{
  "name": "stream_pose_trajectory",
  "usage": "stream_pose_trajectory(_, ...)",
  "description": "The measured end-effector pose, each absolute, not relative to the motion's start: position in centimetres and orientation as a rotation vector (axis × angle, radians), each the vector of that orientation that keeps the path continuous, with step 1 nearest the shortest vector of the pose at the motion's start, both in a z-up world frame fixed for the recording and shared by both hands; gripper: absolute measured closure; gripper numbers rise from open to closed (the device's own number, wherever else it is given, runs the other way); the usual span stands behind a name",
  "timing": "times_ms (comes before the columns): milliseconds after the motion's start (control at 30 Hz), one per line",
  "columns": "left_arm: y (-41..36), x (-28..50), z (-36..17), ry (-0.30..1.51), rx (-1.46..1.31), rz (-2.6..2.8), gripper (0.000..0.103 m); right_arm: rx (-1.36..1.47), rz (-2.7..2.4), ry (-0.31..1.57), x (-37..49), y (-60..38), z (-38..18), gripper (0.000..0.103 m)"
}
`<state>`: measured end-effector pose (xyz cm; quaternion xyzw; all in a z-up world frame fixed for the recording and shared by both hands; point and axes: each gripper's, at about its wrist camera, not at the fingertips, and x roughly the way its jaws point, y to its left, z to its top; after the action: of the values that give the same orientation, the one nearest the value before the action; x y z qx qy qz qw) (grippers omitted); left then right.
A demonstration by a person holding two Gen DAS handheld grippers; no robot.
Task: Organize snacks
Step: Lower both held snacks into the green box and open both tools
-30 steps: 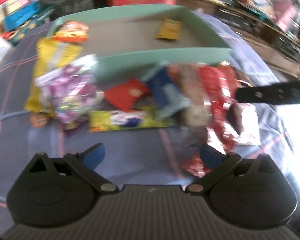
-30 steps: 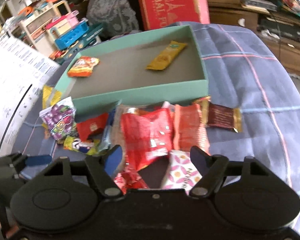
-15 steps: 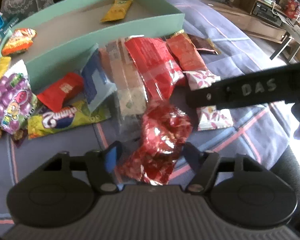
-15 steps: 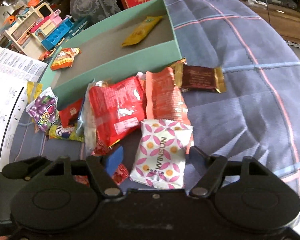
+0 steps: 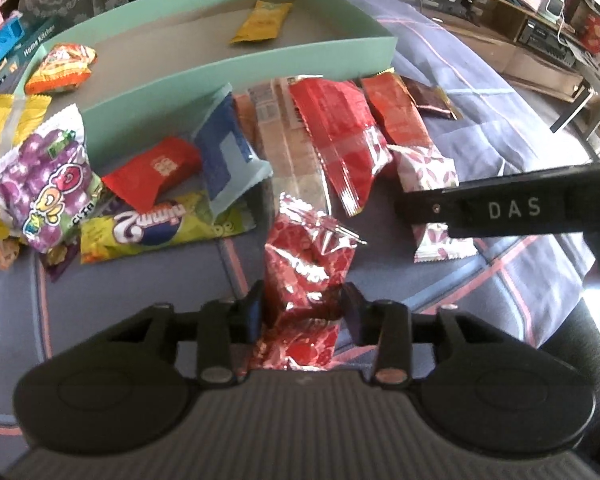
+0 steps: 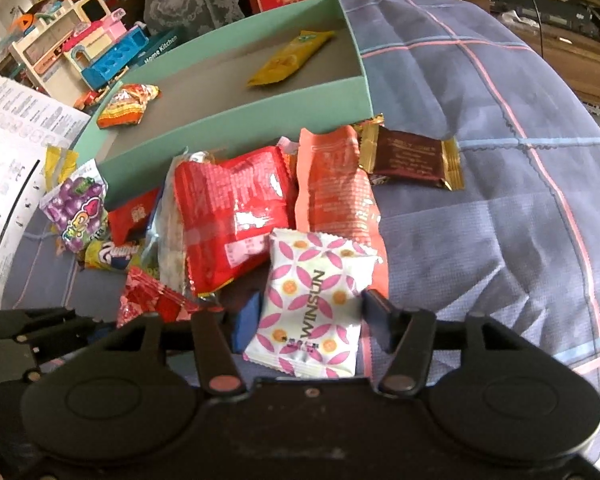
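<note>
Left wrist view looks down on a pile of snacks on a blue plaid cloth (image 5: 452,92), in front of a shallow green box (image 5: 236,76). The left gripper (image 5: 302,304) straddles a crinkled red foil packet (image 5: 306,264); its jaws are closing, and both blue pads already touch the packet's sides and pinch it. The packet stands partly upright between the fingers, apart from the main heap. Inside the box lie a yellow bar wrapper (image 5: 264,20) toward the far right and an orange chip bag (image 5: 60,68) at the left end. Just outside the box's near wall sit a purple grape candy bag (image 5: 40,184), a small red sachet (image 5: 152,170), a blue wrapper (image 5: 228,152), a green-yellow packet (image 5: 152,232) and a large red bag (image 5: 336,120).

Right wrist view shows the right gripper (image 6: 310,312) around a white packet with pink petals (image 6: 312,296), which lies flat on the cloth at the near edge of the heap. Its jaws are closing, with the packet between them; the fingers stand at the packet's edges, but whether they press it I cannot tell. An orange-pink pouch (image 6: 332,184) lies just beyond, and a brown-and-gold wrapper (image 6: 412,156) lies to its right near the box corner.
</note>
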<state>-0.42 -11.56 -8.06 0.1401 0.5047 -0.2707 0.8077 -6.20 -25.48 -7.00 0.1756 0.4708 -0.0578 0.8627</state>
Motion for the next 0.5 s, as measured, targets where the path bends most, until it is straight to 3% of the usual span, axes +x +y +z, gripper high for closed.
stream_pose_trajectory(500,-7.0,3.9,-1.5,0.970,0.166,-0.484,0.066,0.376,-0.071,0.892,-5.5,-26.5,-0.9,0.053)
